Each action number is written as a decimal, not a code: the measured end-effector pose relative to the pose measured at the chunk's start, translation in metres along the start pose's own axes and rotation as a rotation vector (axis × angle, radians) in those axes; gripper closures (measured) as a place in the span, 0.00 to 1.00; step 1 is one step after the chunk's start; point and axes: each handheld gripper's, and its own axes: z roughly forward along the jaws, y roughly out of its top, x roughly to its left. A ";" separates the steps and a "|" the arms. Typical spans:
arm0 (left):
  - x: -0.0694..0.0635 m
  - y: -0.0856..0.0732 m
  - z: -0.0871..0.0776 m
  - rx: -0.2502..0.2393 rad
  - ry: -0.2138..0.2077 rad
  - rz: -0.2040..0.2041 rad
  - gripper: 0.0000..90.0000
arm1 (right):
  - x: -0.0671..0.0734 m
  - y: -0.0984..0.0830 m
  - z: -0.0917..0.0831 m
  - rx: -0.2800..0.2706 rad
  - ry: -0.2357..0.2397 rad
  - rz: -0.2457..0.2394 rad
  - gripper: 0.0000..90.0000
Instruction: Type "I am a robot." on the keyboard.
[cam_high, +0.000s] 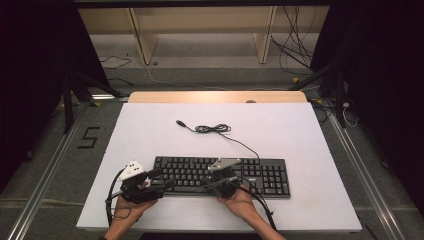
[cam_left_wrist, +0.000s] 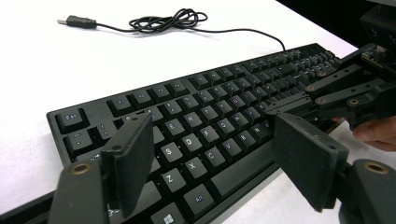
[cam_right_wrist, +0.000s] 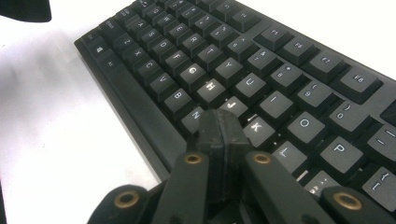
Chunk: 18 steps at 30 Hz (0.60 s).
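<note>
A black keyboard (cam_high: 260, 175) lies across the near half of the white table, and its cable (cam_high: 212, 128) runs in a coiled loop to a USB plug (cam_high: 180, 122) farther back. My left gripper (cam_high: 162, 179) hovers open at the keyboard's left end; in the left gripper view its gripper (cam_left_wrist: 217, 158) frames the Z, X and C keys of the keyboard (cam_left_wrist: 210, 116) with nothing between the pads. My right gripper (cam_high: 202, 186) is shut over the keyboard's front middle. In the right gripper view its tips (cam_right_wrist: 221, 128) sit just above the keys around M and J on the keyboard (cam_right_wrist: 261, 74).
The white table top (cam_high: 150, 130) has bare room behind and beside the keyboard. In the left gripper view the right gripper (cam_left_wrist: 299, 105) reaches in from the right, close to my left gripper's right pad (cam_left_wrist: 306, 161). Wooden frame legs and loose cables lie on the floor beyond the table.
</note>
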 end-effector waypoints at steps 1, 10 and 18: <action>0.000 0.000 0.000 -0.001 0.001 0.001 0.32 | 0.000 0.000 0.000 0.000 0.002 0.000 1.00; 0.002 0.000 -0.001 -0.006 0.007 -0.003 0.32 | -0.001 0.001 -0.002 -0.009 0.011 0.015 1.00; 0.003 0.000 -0.001 -0.013 0.010 -0.004 0.32 | -0.004 0.004 -0.012 -0.070 0.043 0.043 0.91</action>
